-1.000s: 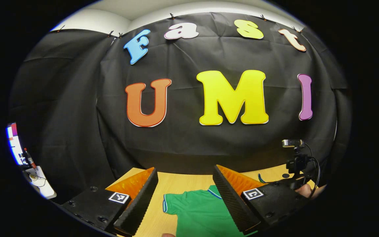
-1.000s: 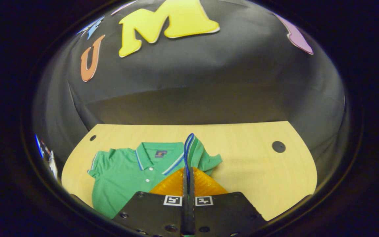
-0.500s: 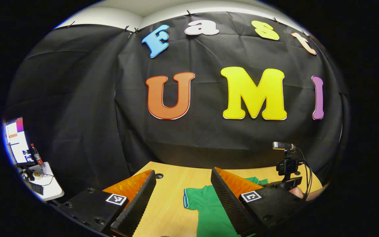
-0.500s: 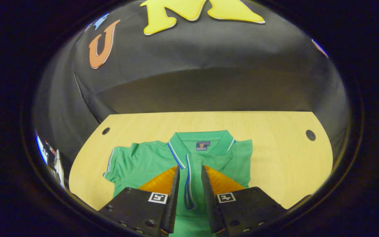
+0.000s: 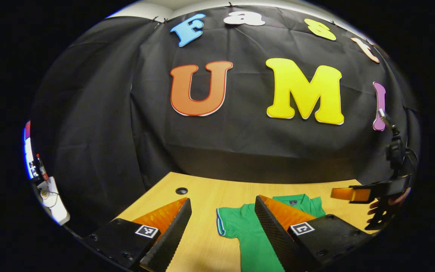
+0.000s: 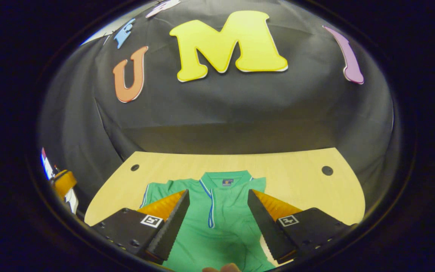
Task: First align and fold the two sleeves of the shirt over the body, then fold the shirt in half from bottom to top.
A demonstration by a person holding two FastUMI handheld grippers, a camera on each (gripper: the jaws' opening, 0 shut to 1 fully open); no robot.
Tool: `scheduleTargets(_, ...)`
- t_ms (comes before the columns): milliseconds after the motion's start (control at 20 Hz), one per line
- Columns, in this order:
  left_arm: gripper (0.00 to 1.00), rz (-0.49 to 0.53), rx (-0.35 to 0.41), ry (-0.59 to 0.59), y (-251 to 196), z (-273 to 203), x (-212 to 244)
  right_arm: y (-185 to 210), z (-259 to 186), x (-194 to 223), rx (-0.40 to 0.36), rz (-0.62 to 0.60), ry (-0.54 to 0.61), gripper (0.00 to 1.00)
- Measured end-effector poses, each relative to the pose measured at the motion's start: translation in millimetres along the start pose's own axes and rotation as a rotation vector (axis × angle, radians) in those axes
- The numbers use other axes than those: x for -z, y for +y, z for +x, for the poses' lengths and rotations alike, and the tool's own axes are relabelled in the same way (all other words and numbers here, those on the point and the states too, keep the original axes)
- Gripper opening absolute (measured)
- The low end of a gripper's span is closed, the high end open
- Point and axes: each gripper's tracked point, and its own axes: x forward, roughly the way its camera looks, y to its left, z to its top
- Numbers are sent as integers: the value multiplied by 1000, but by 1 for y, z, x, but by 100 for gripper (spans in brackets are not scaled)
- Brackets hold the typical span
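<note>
Both grippers hang spread and empty: right gripper [image 6: 217, 211] above the green shirt [image 6: 217, 219] on the wooden table [image 6: 300, 181], left gripper [image 5: 221, 226] over its spread sleeve [image 5: 232, 223]. Fingers hide the shirt's sides; its hem is cut off.

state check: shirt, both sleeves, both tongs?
shirt: flat on the table, collar at the far end, not folded in half.
right sleeve: folded over the body.
left sleeve: spread out on the table, unfolded.
left tongs: open, holding nothing.
right tongs: open, above the shirt.
</note>
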Motion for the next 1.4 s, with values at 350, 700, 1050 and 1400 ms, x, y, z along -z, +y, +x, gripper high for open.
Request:
scheduleTargets(350,100,-16,71,247,12,92,94,-35,-106,41,57,-11,55,95)
scheduleTargets(700,100,-30,73,401,15,166,151,-28,-148,63,81,35,108,95)
scheduleTargets(1050,89,30,-2,545,27,171,180,-14,-145,58,59,68,100,95)
scheduleTargets(1400,13,120,47,570,-1,177,180,-20,-134,59,70,93,106,96)
